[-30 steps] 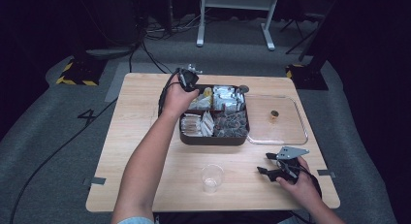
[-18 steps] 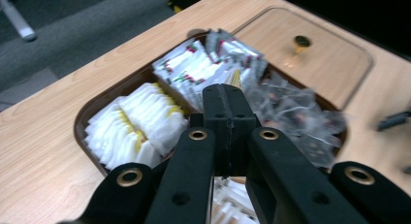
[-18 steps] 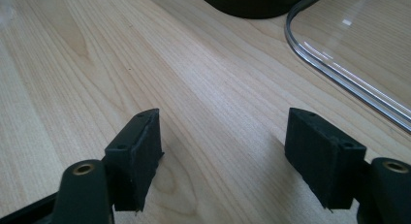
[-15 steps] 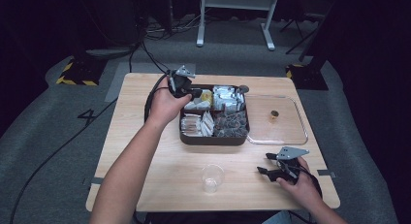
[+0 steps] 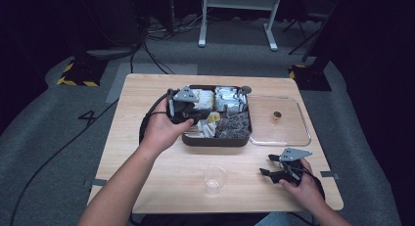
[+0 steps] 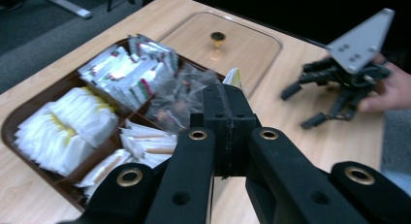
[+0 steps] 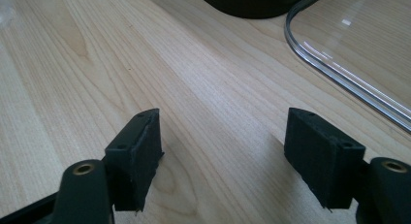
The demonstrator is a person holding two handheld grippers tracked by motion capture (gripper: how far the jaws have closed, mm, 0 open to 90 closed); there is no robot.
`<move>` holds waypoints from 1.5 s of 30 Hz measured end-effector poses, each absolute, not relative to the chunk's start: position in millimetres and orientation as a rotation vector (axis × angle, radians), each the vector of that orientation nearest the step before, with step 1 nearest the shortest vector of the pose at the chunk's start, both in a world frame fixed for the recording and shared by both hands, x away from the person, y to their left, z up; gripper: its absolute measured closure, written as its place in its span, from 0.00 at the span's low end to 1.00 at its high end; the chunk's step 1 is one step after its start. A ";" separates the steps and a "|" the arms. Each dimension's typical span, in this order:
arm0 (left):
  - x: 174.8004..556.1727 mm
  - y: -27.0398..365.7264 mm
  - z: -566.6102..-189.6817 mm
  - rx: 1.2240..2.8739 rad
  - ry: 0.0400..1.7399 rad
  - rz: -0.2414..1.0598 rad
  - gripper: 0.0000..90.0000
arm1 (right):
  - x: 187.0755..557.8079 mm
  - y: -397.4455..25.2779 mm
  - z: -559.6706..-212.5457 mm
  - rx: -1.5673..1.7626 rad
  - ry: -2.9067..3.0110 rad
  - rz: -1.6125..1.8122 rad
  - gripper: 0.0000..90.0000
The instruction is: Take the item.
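Here a dark brown tray (image 5: 215, 141) sits mid-surface (image 5: 147, 162), divided into compartments: white sachets with yellow marks (image 6: 72, 124), white packets with red and green print (image 6: 128, 71), clear crinkled bags of dark pieces (image 6: 181, 95) and long paper sticks (image 6: 145, 144); no writing is legible. Its clear lid (image 5: 279, 122), with a small brass knob (image 5: 277, 115), lies flat just beside the tray's right edge; an empty clear cup (image 5: 214, 178) stands near the front. The left gripper (image 5: 195, 114) hovers over the tray, jaws pressed together on a yellow-edged sachet (image 6: 233, 77) seen in the left gripper view; the right gripper (image 5: 273, 166) rests on the surface, its 2 jaws wide apart, holding nothing.
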State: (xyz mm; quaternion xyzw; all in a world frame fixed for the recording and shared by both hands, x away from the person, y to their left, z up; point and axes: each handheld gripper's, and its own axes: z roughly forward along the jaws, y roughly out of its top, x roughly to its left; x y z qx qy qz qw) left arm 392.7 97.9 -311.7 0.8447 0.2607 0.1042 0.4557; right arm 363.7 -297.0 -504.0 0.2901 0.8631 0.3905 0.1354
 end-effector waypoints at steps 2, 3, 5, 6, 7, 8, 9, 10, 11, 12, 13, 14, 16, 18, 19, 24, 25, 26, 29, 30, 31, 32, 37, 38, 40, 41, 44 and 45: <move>384.2 97.7 -312.3 2.082 0.627 0.241 1.00 | 363.4 -296.9 -504.0 0.841 2.499 1.129 0.33; 380.1 97.9 -312.7 2.081 0.618 0.238 1.00 | 363.3 -296.9 -504.0 0.842 2.498 1.129 0.33; 372.0 98.0 -314.0 2.073 0.605 0.227 1.00 | 363.3 -296.8 -504.0 0.841 2.497 1.129 0.33; 368.3 98.0 -314.8 2.069 0.599 0.217 1.00 | 363.2 -296.8 -504.0 0.842 2.496 1.129 0.33; 364.9 98.1 -315.5 2.067 0.592 0.213 1.00 | 363.1 -296.8 -504.0 0.842 2.496 1.129 0.33; 361.4 97.7 -316.4 2.065 0.585 0.210 1.00 | 363.1 -296.7 -504.0 0.843 2.495 1.130 0.33; 358.1 97.3 -317.2 2.069 0.578 0.214 1.00 | 362.9 -296.7 -504.0 0.844 2.495 1.130 0.34; 354.7 96.7 -318.2 2.069 0.573 0.213 1.00 | 362.7 -296.6 -504.1 0.846 2.493 1.130 0.34; 350.6 95.7 -319.7 2.066 0.565 0.209 1.00 | 362.4 -296.4 -504.1 0.849 2.491 1.130 0.34; 347.5 95.1 -320.6 2.069 0.556 0.208 1.00 | 361.8 -296.2 -504.0 0.854 2.490 1.127 0.34; 345.1 94.2 -321.7 2.066 0.551 0.204 1.00 | 361.5 -296.1 -504.0 0.855 2.489 1.126 0.34; 342.3 93.4 -322.9 2.067 0.543 0.204 1.00 | 361.4 -296.0 -504.0 0.856 2.489 1.127 0.34; 336.9 91.2 -325.8 2.072 0.530 0.193 1.00 | 361.1 -295.9 -504.0 0.857 2.488 1.126 0.34; 331.2 89.0 -328.9 2.074 0.520 0.187 1.00 | 360.8 -295.8 -504.0 0.858 2.488 1.126 0.34; 329.5 88.4 -330.1 2.073 0.516 0.184 1.00 | 360.8 -295.8 -504.0 0.859 2.487 1.126 0.34; 317.6 84.2 -341.7 2.067 0.501 0.179 1.00 | 360.7 -295.7 -504.0 0.860 2.487 1.126 0.34; 317.6 84.2 -341.7 2.067 0.501 0.179 1.00 | 360.7 -295.7 -504.0 0.860 2.487 1.126 0.34; 315.9 83.7 -344.6 2.065 0.499 0.179 1.00 | 360.7 -295.7 -504.0 0.860 2.487 1.126 0.34; 311.4 80.4 -357.2 2.060 0.500 0.157 1.00 | 360.7 -295.7 -504.0 0.860 2.487 1.126 0.34; 310.7 79.7 -360.1 2.064 0.498 0.156 1.00 | 360.7 -295.7 -504.0 0.860 2.487 1.126 0.34; 309.6 78.8 -363.0 2.064 0.501 0.150 1.00 | 360.7 -295.7 -504.0 0.860 2.487 1.126 0.34; 308.8 78.2 -365.6 2.062 0.497 0.144 1.00 | 360.7 -295.7 -504.0 0.860 2.487 1.126 0.34; 302.6 75.0 -376.8 2.065 0.493 0.138 1.00 | 360.7 -295.7 -504.0 0.860 2.487 1.126 0.34; 301.5 74.5 -378.6 2.068 0.492 0.138 1.00 | 360.7 -295.7 -504.0 0.860 2.487 1.126 0.34; 300.1 73.5 -381.8 2.071 0.489 0.138 1.00 | 360.7 -295.7 -504.0 0.860 2.487 1.126 0.34; 299.7 73.0 -383.4 2.070 0.486 0.134 1.00 | 360.7 -295.7 -504.0 0.860 2.487 1.126 0.34; 299.0 72.0 -386.9 2.072 0.487 0.134 1.00 | 360.7 -295.7 -504.0 0.860 2.487 1.126 0.34; 298.7 71.8 -388.9 2.074 0.486 0.132 1.00 | 360.7 -295.7 -504.0 0.860 2.487 1.126 0.34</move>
